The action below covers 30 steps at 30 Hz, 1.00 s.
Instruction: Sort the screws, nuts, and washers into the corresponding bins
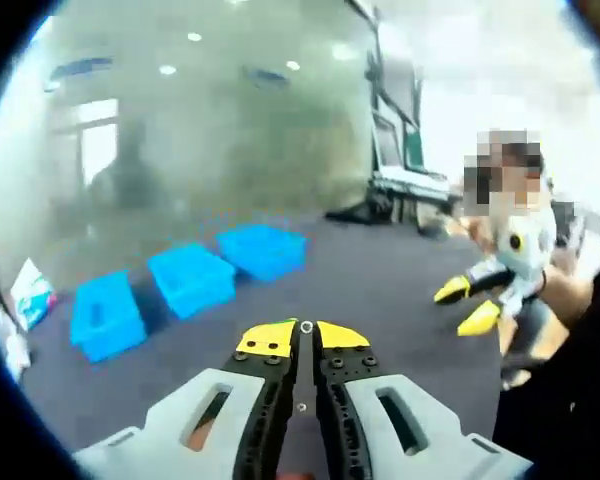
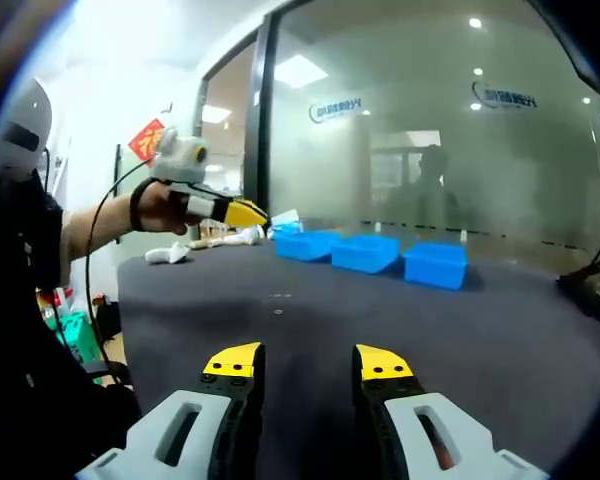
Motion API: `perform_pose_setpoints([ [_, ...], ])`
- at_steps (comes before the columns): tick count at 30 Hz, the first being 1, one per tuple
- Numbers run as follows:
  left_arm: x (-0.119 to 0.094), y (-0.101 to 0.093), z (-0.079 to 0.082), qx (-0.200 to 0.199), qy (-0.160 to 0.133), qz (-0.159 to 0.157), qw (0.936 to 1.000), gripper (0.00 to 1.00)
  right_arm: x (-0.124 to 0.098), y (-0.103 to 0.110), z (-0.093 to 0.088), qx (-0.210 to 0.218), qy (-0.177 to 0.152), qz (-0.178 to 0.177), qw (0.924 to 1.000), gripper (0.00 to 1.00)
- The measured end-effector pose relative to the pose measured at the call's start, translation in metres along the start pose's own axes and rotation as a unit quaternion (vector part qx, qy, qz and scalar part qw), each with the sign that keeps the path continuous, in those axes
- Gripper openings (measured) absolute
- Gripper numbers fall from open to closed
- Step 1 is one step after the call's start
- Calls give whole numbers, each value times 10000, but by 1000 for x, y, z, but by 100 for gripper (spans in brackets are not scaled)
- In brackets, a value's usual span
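We hold the left gripper (image 1: 301, 335) with its yellow-tipped jaws clenched together, and a small ring-shaped piece (image 1: 307, 326), likely a washer or nut, sits right at the tips; it looks pinched there, though we cannot tell for sure. In the left gripper view three blue bins (image 1: 189, 279) stand in a row on the dark table (image 1: 380, 280), running from nine o'clock toward twelve o'clock of the jaws, with white bags (image 1: 30, 293) at the far nine o'clock edge. We judge the left gripper is raised above the table so the piece can be carried toward one of those bins.

The right gripper (image 2: 307, 362) has its jaws released, a clear gap between the tips and nothing in it. It points across the table, where a few tiny specks (image 2: 276, 298), probably the remaining hardware, lie at twelve o'clock, short of the bins (image 2: 365, 252). We keep it spread so it is ready to close on one of them. In the right gripper view the left gripper shows at ten o'clock, held in a hand (image 2: 160, 208) above the table's edge.

Next we judge the piece must go to the matching bin.
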<state>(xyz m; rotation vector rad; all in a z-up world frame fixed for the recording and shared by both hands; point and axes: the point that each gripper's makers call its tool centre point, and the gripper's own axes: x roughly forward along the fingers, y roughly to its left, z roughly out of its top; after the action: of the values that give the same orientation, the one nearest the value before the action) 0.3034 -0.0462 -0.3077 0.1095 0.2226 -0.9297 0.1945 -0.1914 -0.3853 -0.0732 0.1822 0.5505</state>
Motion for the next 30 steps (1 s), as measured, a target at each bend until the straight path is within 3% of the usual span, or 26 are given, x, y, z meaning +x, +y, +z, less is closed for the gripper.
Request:
perform_pose_setpoints([
  [3, -10, 18, 7, -179, -296, 353, 9988, 3, 0, 1, 2, -9, -10, 11, 10000, 32],
  [7, -18, 45, 6, -189, -412, 815, 9956, 3, 0, 2, 3, -48, -8, 22, 10000, 32],
  [8, -18, 60, 6, -203, -429, 960, 9943, 3, -1, 2, 4, -50, -18, 26, 10000, 32],
  [12, -27, 107, 13, -364, -777, 1604, 9833, 2, -2, 2, 4, -44, -34, 15, 10000, 32],
  [14, -30, 130, 15, -275, -813, 1861, 9788, 2, -2, 2, 3, -41, -27, 15, 10000, 32],
  [16, -28, 146, 17, -393, -900, 1927, 9763, 2, -1, 2, 3, -27, -27, 25, 10000, 32],
  [19, -22, 169, 20, -355, -909, 2148, 9718, 2, 0, 3, 2, -28, -17, 36, 10000, 32],
  [21, -18, 189, 16, -235, -748, 2495, 9652, 2, 1, 5, 2, -30, -13, 49, 10000, 32],
  [22, -17, 186, 16, -260, -749, 2622, 9617, 2, 2, 5, 2, -29, -11, 56, 10000, 32],
  [28, 14, 207, 22, -239, -723, 2569, 9634, 2, 4, 8, 0, -18, 14, 108, 9999, 32],
  [30, 23, 215, 21, -93, -588, 2617, 9633, 2, 4, 9, -1, -31, 13, 120, 9999, 32],
])
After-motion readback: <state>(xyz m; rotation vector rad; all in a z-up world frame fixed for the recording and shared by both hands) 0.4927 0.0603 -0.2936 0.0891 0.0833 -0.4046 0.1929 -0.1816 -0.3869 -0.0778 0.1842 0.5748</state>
